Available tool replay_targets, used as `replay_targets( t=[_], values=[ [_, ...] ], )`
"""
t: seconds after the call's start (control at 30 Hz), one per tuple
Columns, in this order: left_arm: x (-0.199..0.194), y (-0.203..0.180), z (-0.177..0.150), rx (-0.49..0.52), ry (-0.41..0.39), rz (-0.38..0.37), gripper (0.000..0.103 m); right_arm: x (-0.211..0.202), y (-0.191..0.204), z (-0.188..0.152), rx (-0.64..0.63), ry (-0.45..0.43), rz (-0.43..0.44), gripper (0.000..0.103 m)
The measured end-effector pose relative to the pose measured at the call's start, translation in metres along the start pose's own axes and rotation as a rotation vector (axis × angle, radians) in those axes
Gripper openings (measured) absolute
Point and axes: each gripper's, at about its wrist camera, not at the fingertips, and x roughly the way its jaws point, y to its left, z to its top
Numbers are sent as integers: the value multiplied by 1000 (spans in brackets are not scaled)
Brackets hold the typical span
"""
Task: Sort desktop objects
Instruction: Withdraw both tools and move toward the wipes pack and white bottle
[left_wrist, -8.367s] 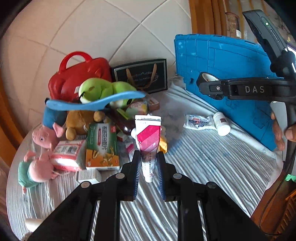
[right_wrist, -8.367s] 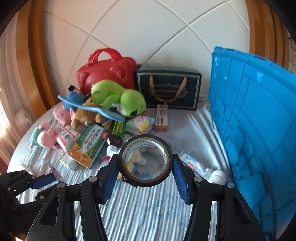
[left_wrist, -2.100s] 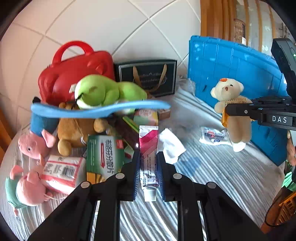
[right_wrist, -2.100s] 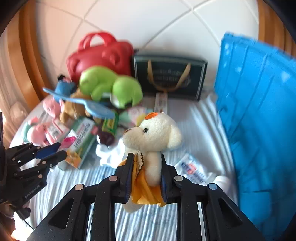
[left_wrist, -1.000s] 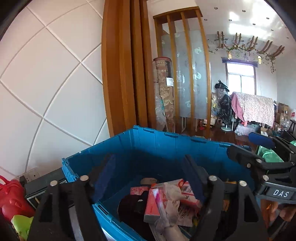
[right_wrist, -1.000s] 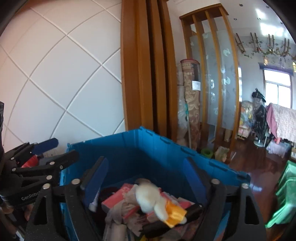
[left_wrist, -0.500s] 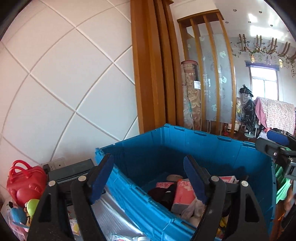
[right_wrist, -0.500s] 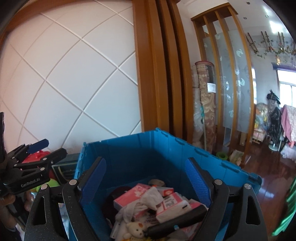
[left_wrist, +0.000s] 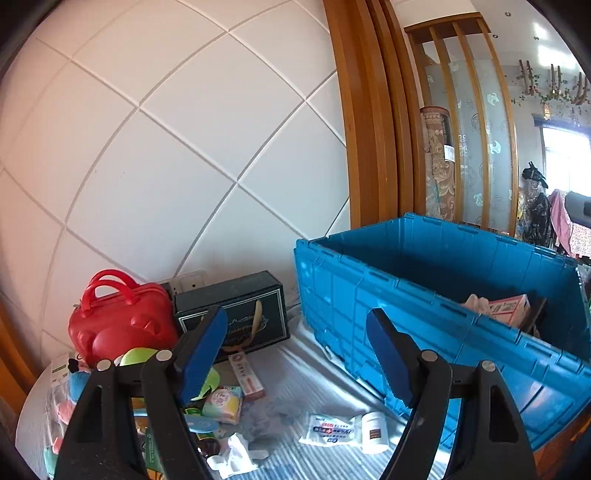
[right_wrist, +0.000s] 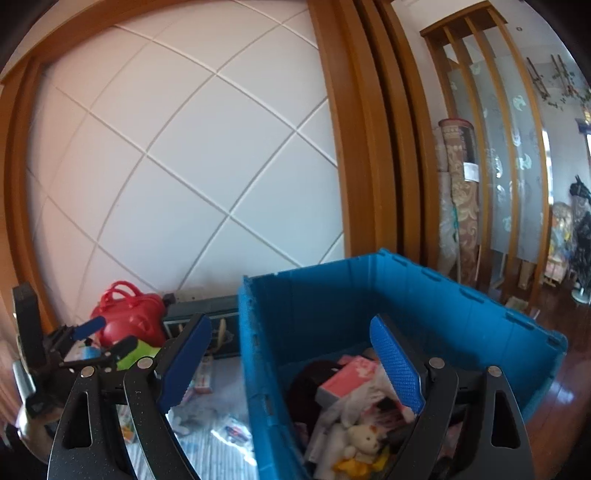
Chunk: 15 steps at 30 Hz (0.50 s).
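A blue crate (left_wrist: 424, 295) stands on the right of the table and holds several boxes and cloths (right_wrist: 354, 376) and a small white teddy bear (right_wrist: 364, 441). My left gripper (left_wrist: 295, 354) is open and empty, above the table to the left of the crate. My right gripper (right_wrist: 291, 363) is open and empty, above the crate's left wall (right_wrist: 258, 369). The left gripper also shows in the right wrist view (right_wrist: 99, 338). A white bottle (left_wrist: 373, 432) and a sachet (left_wrist: 327, 430) lie on the striped cloth near the crate.
A red toy case (left_wrist: 118, 325) and a dark gift box (left_wrist: 236, 314) stand against the tiled wall. A heap of plush toys, boxes and a crumpled tissue (left_wrist: 232, 458) lies at the left. A wooden pillar (left_wrist: 373, 129) rises behind the crate.
Both grippers dropped their loads, the tube and the teddy bear, into the crate and opened. Both have since swung left, away from the crate and toward the table.
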Motion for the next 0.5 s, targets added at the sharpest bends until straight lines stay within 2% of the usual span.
replay_targets(
  t=[0.27,0.5],
  values=[
    [-5,42,-50,8,89,-24,78,14,71,-31,7,66,27,93],
    [9,63,-87,49,151,-91,78,45,115,-99,44,199,59,93]
  ],
)
